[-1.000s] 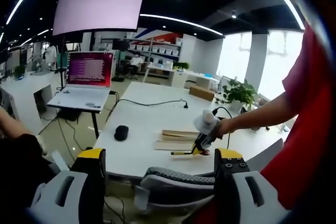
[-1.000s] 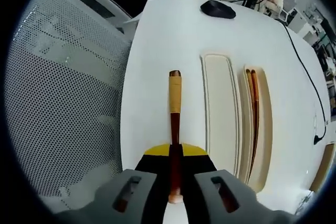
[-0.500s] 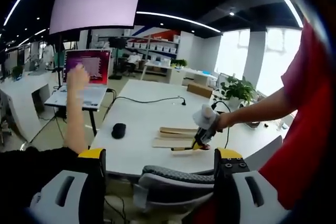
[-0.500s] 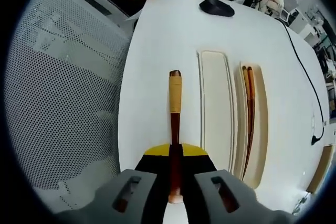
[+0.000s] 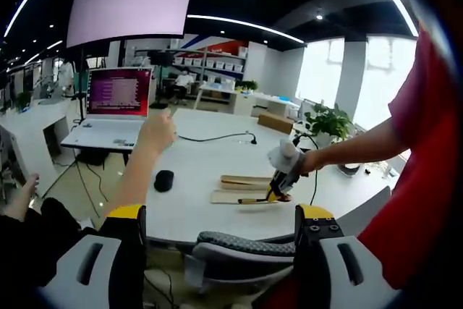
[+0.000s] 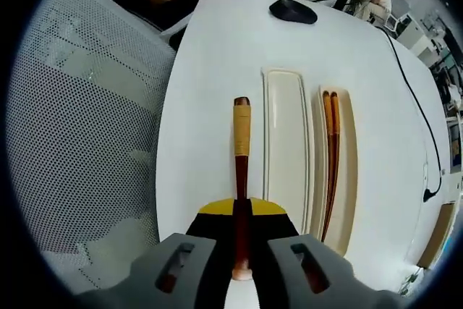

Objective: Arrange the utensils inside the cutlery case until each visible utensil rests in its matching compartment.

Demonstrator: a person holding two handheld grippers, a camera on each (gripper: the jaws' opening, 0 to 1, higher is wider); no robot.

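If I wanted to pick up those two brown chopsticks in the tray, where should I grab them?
Probably near the middle of the chopsticks, coming straight down from above. They lie flat, side by side, along a narrow compartment of the cutlery case, so the jaws would best close across both sticks together, where the walls still leave some room.

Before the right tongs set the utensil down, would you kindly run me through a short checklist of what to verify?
1. Grip: right tongs shut on the wooden utensil, which points straight ahead: ok.
2. Target free: the case's near compartment holds nothing: ok.
3. Alignment: the utensil hangs beside the cutlery case, above bare table, not over the near compartment: not ok.
4. Neighbour: chopsticks lie in the far compartment, clear of the path: ok.
5. Utensil's working end: hidden between the tongs: cannot tell.
6. Left tongs open, held away from the table: ok.
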